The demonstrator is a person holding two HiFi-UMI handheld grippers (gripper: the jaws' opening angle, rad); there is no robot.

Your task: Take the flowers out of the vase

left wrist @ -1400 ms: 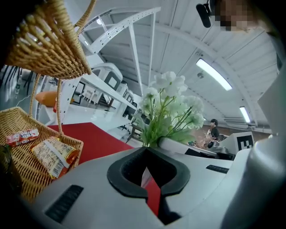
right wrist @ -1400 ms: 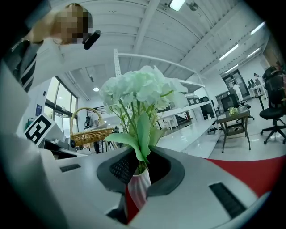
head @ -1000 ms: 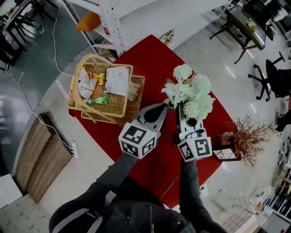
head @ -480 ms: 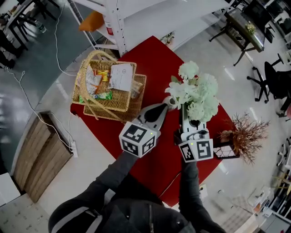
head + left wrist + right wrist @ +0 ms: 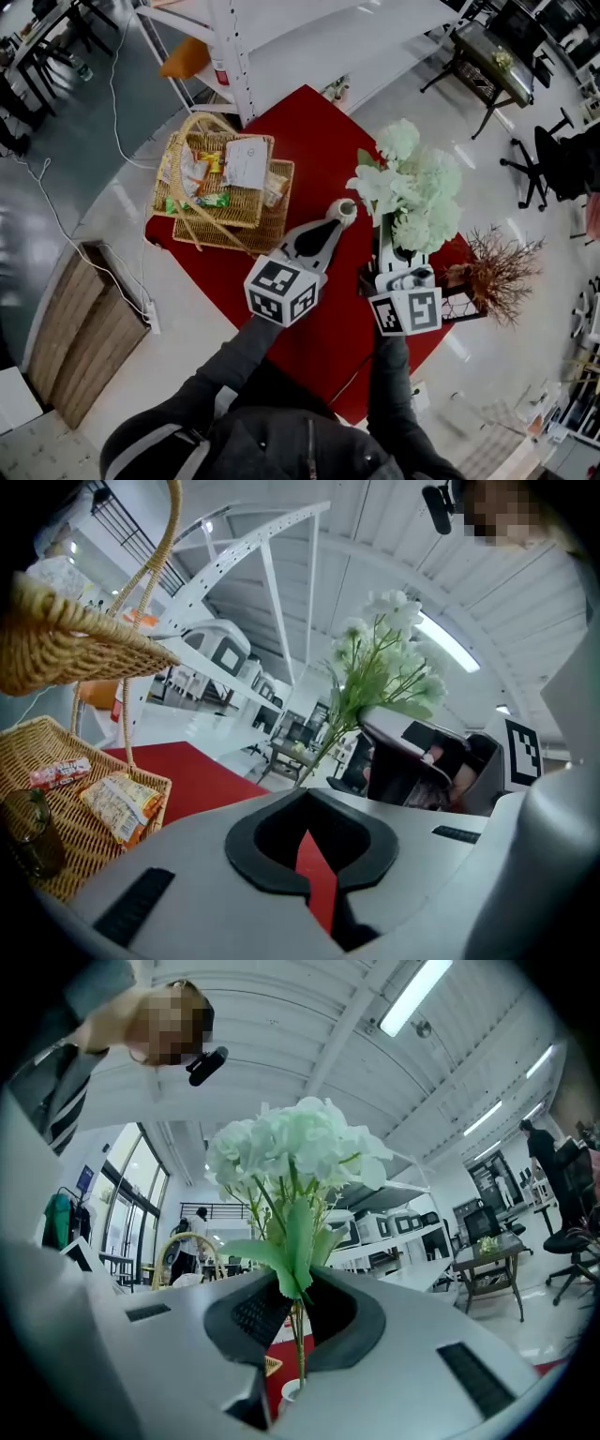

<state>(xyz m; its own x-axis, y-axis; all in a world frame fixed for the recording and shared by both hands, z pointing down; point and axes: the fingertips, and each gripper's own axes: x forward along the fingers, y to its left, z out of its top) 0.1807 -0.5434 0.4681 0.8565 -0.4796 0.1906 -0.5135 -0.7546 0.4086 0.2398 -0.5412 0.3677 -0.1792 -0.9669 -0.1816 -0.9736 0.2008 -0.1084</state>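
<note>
A bunch of white flowers [image 5: 410, 186] hangs above the red table [image 5: 305, 127], its green stems [image 5: 298, 1340] pinched between the jaws of my right gripper [image 5: 386, 246]. In the right gripper view the blooms [image 5: 292, 1152] stand straight ahead, and the small white vase [image 5: 289, 1390] shows below the stem ends. That vase [image 5: 344, 208] stands with its mouth uncovered at the tip of my left gripper [image 5: 330, 228]. The left gripper [image 5: 309, 836] has its jaws together with only a red sliver between them, and the vase does not show in its view. The flowers [image 5: 380, 658] rise to its right.
A wicker basket [image 5: 220, 192] with snack packets sits on the table's left part, also close on the left in the left gripper view [image 5: 56, 836]. A dried brown plant in a box [image 5: 492, 277] stands at the right edge. White shelving [image 5: 281, 37] stands behind.
My right gripper has risen with the flowers, and their stems have come up out of the vase, whose mouth now shows. The left gripper has stayed at the vase.
</note>
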